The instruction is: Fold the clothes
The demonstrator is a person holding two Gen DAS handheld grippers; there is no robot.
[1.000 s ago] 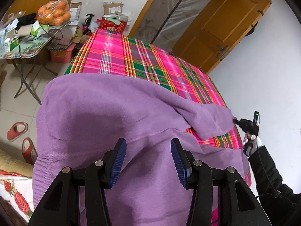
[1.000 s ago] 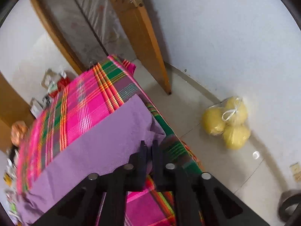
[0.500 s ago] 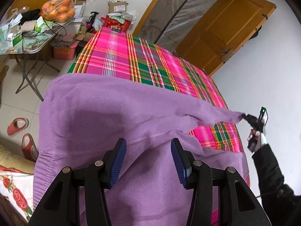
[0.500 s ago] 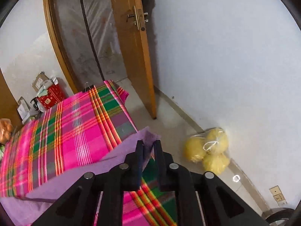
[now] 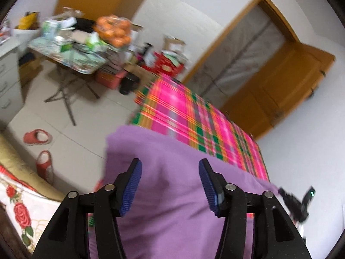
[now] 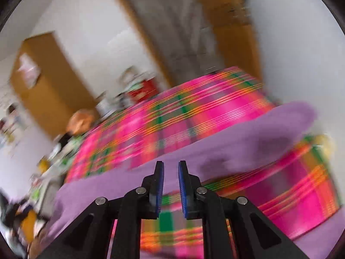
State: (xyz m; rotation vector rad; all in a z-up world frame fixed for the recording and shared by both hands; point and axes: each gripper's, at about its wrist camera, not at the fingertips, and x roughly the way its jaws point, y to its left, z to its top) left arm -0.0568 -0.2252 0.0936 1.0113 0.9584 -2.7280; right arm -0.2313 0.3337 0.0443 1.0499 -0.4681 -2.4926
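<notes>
The purple garment (image 5: 176, 185), soft and fleecy, lies spread across the near end of the plaid-covered table (image 5: 194, 120), one part folded over. The left gripper (image 5: 170, 183) is opening above it, gripping nothing. The right gripper (image 6: 170, 185) stands slightly parted, empty.

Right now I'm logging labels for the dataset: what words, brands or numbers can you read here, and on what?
None can be read.
Boxes on the folding table: print blurred.
Red box beside the plaid cloth: markings blurred.
Purple garment: no print visible.
</notes>
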